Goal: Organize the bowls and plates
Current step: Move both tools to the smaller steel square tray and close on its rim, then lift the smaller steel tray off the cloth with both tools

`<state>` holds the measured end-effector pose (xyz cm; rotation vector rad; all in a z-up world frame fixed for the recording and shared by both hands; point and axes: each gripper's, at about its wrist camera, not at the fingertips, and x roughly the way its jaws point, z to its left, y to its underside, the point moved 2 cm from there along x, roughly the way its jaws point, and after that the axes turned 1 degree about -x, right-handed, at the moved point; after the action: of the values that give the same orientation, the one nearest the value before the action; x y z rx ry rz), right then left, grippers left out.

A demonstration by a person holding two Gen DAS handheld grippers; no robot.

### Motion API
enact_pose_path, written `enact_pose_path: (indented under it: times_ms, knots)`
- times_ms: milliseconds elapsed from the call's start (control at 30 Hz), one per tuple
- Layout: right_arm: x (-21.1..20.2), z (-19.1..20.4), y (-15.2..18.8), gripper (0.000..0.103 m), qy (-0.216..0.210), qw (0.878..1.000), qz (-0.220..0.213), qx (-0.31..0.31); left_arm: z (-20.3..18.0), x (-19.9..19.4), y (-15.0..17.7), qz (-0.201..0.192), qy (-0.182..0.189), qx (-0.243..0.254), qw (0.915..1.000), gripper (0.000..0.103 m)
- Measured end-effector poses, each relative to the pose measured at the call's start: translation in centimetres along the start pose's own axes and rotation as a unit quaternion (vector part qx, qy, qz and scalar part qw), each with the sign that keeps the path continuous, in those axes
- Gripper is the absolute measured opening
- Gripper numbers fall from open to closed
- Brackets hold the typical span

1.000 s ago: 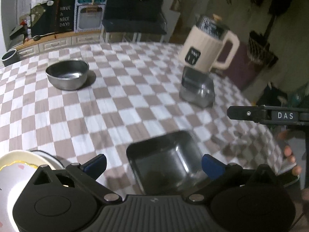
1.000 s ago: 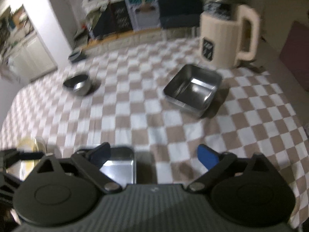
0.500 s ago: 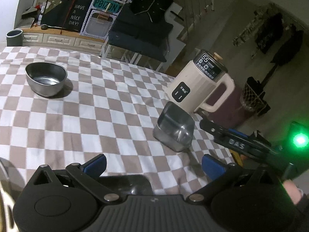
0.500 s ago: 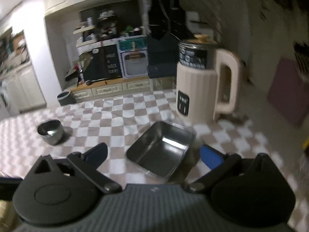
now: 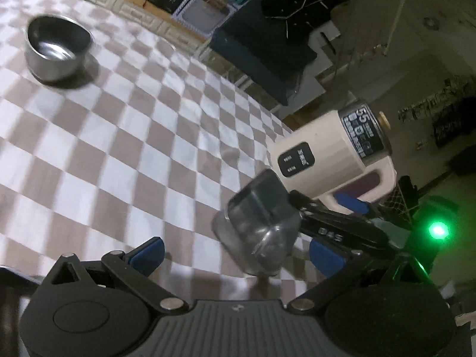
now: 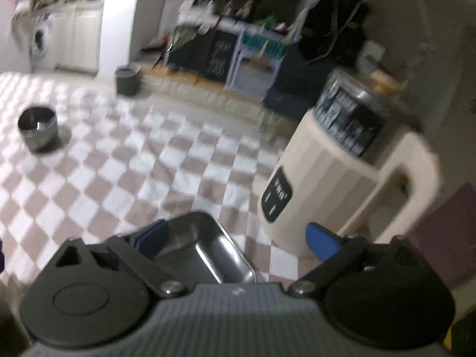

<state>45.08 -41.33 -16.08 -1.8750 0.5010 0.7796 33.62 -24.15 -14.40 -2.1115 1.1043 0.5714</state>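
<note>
A square steel tray [image 5: 261,223] sits on the checked tablecloth [image 5: 119,125] in front of a cream kettle [image 5: 333,154]. In the right wrist view the same tray [image 6: 208,247] lies just under my open right gripper [image 6: 235,241], its left finger [image 6: 151,238] over the tray's near rim, not closed on it. The right gripper shows in the left wrist view [image 5: 333,226], beside the tray. My left gripper [image 5: 235,255] is open and empty, short of the tray. A round steel bowl [image 5: 56,47] stands far left and shows in the right wrist view [image 6: 37,125].
The cream kettle [image 6: 342,172] stands close to the right of the tray. A dark cup [image 6: 128,80] sits at the table's far edge. Cabinets and a dark sofa [image 5: 261,50] lie beyond the table.
The right gripper has moved in close over the square tray by the kettle. The left wrist view has tilted and swung right; the second square tray and the white plate have left its view.
</note>
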Motion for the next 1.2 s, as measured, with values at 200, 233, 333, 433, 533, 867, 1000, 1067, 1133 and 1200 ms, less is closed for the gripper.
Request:
enact_pose_path:
  times_ms: [200,233,333,433,533,867,1000,1067,1133,1200]
  knots:
    - [2.6,-1.3,0.2,0.076,-0.030,0.999,0.017,-0.017,-1.4,3.4,0.6,0.030,-0.017,0.030,0.9990,0.075]
    - [3.1,-1.5,0.1,0.069,-0.045,0.999,0.018,-0.017,-1.4,3.9,0.6,0.034,-0.019,0.030,0.9988,0.072]
    - [4.1,-1.0,0.1,0.055,-0.092,0.995,0.034,-0.020,-1.2,5.2,0.8,0.044,-0.019,0.023,0.9986,0.064]
    - [5.1,0.0,0.3,0.044,-0.115,0.991,0.051,-0.038,-1.2,6.3,0.8,0.059,-0.013,0.014,0.9980,0.062]
    - [5.4,0.0,0.1,0.034,-0.107,0.992,0.053,-0.031,-1.3,6.9,0.7,0.067,-0.013,0.017,0.9976,0.054]
    - [3.7,-1.2,2.0,0.015,-0.107,0.991,0.081,0.012,-0.8,8.5,0.1,0.076,-0.038,0.025,0.9961,0.036]
    - [2.8,-1.9,3.5,0.010,-0.102,0.989,0.081,0.066,-0.3,8.6,0.0,0.077,-0.044,0.037,0.9953,0.022]
    - [2.6,-1.9,3.9,0.009,-0.100,0.988,0.080,0.086,-0.7,8.4,-0.1,0.080,-0.050,0.059,0.9937,0.021]
    - [1.5,-1.8,4.9,0.009,-0.092,0.987,0.074,0.111,-1.0,8.0,0.0,0.079,-0.052,0.077,0.9926,0.020]
    - [0.7,-1.6,5.2,0.009,-0.087,0.987,0.070,0.119,-1.2,7.3,-0.1,0.076,-0.049,0.087,0.9921,0.019]
